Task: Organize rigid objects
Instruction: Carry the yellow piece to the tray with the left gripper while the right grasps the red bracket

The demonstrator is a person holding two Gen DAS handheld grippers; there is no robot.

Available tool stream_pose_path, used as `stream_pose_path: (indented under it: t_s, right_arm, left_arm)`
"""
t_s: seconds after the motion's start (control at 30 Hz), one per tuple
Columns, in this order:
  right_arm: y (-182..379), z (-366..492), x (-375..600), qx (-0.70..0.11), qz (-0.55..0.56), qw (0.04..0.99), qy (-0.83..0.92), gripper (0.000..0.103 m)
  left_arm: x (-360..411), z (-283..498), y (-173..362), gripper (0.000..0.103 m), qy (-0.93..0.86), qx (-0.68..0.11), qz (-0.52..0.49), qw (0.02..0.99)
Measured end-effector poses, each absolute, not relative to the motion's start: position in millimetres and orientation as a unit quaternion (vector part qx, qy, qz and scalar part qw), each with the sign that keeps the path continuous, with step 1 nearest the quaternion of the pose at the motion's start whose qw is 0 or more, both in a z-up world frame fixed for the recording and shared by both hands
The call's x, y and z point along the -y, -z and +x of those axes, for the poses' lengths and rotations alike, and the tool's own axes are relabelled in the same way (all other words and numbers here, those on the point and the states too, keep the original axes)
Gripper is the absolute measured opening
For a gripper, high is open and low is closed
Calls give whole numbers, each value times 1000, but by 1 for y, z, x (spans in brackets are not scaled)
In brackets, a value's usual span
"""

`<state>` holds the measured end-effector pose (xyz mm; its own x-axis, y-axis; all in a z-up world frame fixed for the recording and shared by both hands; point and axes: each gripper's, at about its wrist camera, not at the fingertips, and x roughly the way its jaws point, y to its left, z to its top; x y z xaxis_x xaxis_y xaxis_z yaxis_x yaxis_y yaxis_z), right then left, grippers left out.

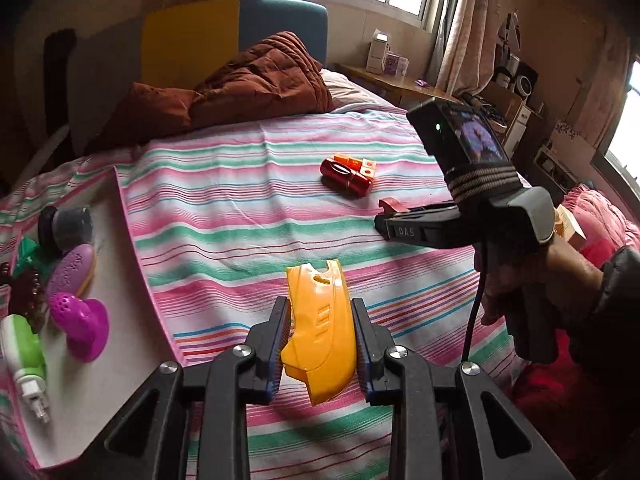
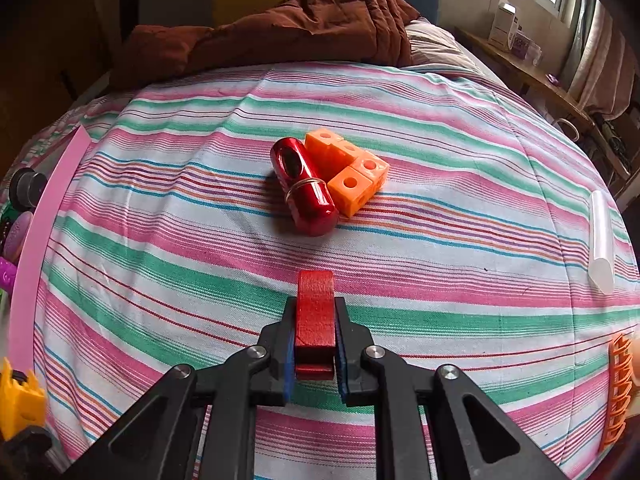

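left wrist view: your left gripper (image 1: 320,344) is clamped on the yellow plastic shell (image 1: 318,332); carry it level toward the white tray (image 1: 104,280) at 9 o'clock, where the purple pieces (image 1: 80,312) lie, and set it on a bare patch

right wrist view: your right gripper (image 2: 315,340) pinches the red block (image 2: 315,316) tight, hovering over the striped sheet (image 2: 160,280). only here do you see the red capsule (image 2: 302,188) touching the orange cubes (image 2: 348,168) at 12 o'clock, and a clear tube (image 2: 602,240) at 3 o'clock

Yellow plastic shell piece (image 1: 320,332) clamped upright off striped bedsheet; red wooden block (image 2: 315,320) clamped too; red metal capsule (image 2: 303,186) lying on sheet, touching orange holed cubes (image 2: 348,170) mid-bed
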<state>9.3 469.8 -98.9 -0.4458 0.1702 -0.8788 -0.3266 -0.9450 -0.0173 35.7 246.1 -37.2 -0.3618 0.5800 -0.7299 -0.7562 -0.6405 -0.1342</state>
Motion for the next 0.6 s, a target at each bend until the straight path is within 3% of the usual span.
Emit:
stream_pose_path:
  t_s: [0.6]
  right_arm:
    - [100, 12, -457, -18, -499, 156, -852, 15]
  left_arm:
    - [-174, 19, 10, 30, -860, -70, -378, 335]
